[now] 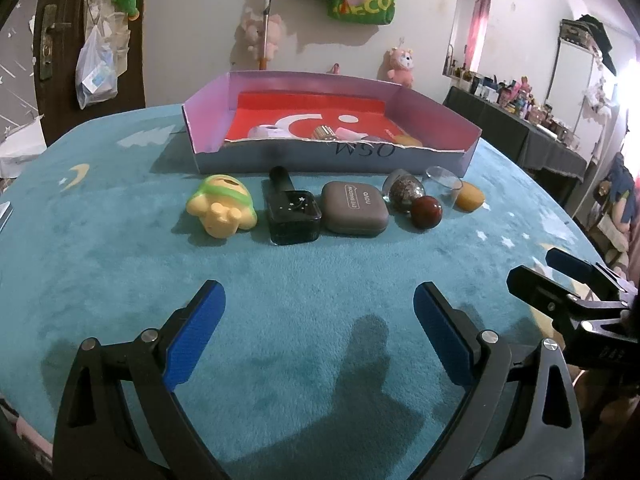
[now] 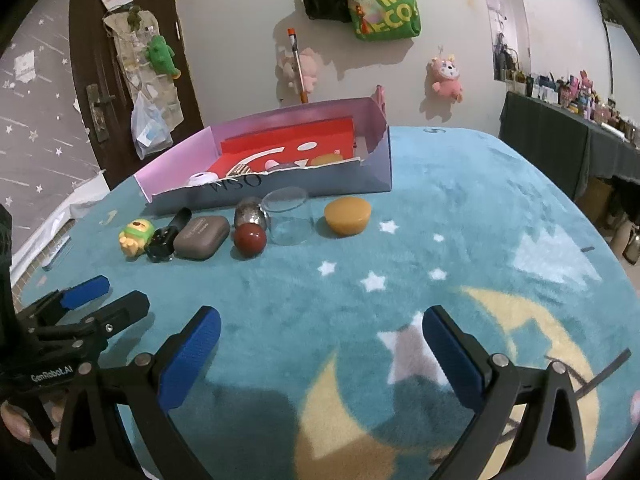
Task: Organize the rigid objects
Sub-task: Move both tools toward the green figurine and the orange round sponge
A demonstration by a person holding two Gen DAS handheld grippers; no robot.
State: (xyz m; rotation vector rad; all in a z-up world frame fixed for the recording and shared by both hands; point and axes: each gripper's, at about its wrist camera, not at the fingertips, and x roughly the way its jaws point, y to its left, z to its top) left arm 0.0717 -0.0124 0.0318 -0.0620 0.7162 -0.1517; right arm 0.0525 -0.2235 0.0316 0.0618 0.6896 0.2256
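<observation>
A row of objects lies on the teal cloth in front of a purple box (image 1: 280,158) (image 2: 340,178): a yellow-green toy (image 1: 222,206) (image 2: 135,237), a black starry case (image 1: 294,216) (image 2: 162,245), a grey eyeshadow case (image 1: 354,209) (image 2: 202,237), a speckled egg (image 1: 405,192) (image 2: 250,212), a dark red ball (image 1: 426,211) (image 2: 250,240), a clear glass (image 1: 444,184) (image 2: 289,216) and an amber puck (image 1: 470,196) (image 2: 347,215). My left gripper (image 1: 320,336) (image 2: 106,298) is open, well short of the row. My right gripper (image 2: 322,360) (image 1: 538,270) is open over the bare cloth.
Inside the box, on a red sheet (image 1: 304,114), lie a white round item (image 1: 268,132) and several small things. Plush toys and bags hang on the wall behind. A dark shelf (image 2: 568,136) with many bottles stands at the right.
</observation>
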